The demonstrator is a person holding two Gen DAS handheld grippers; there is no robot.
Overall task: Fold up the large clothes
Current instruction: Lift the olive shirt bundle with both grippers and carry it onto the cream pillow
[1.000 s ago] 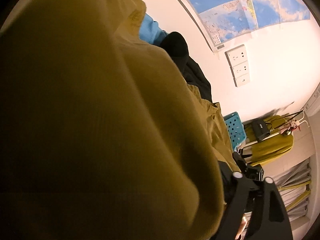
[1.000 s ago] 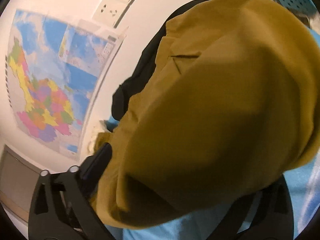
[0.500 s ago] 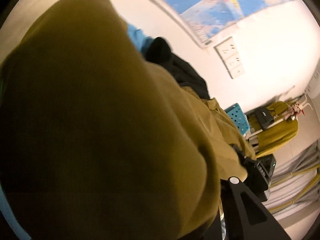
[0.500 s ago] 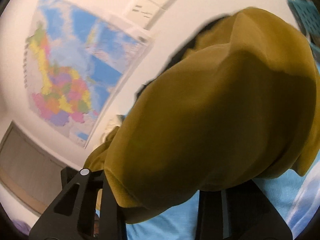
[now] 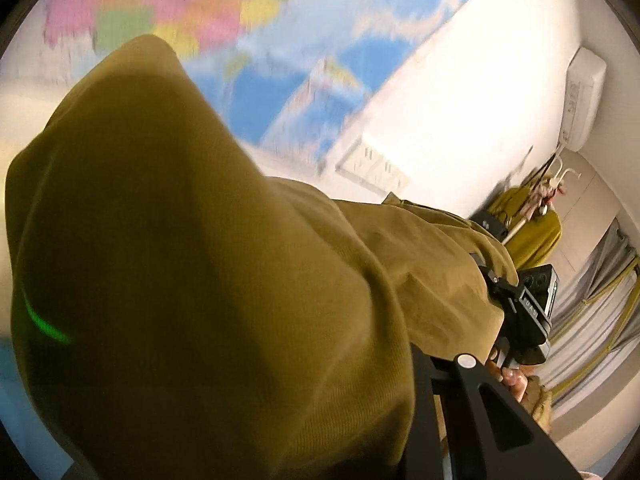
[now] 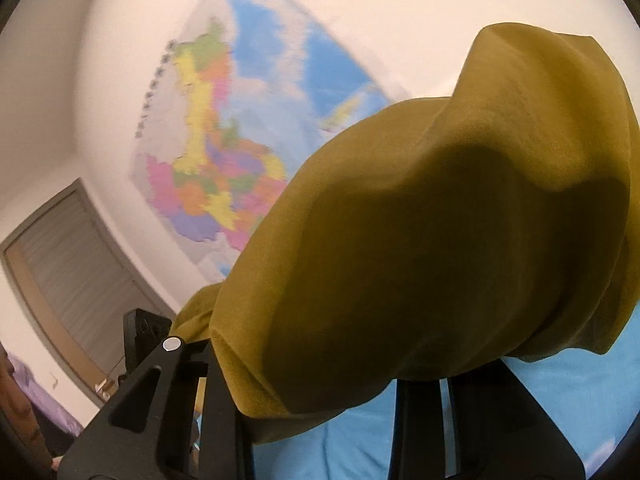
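A large mustard-yellow garment fills the left wrist view, bunched over my left gripper. Only the black right finger shows; the other is under the cloth. The jaws stand narrow with cloth pinched between them. The same garment drapes over my right gripper, whose black fingers press a thick fold of it. The cloth stretches from the left gripper to the right gripper, which a hand holds. Both grippers hold the garment up above the blue sheet.
A coloured wall map hangs ahead, with white sockets beside it. An air conditioner, a coat stand with another mustard garment and grey curtains are at the right. A grey blind is at the left.
Both grippers' jaws have narrowed onto the mustard garment and risen with it. The views now tilt up at the wall map, and the black clothes and blue basket have dropped out of sight.
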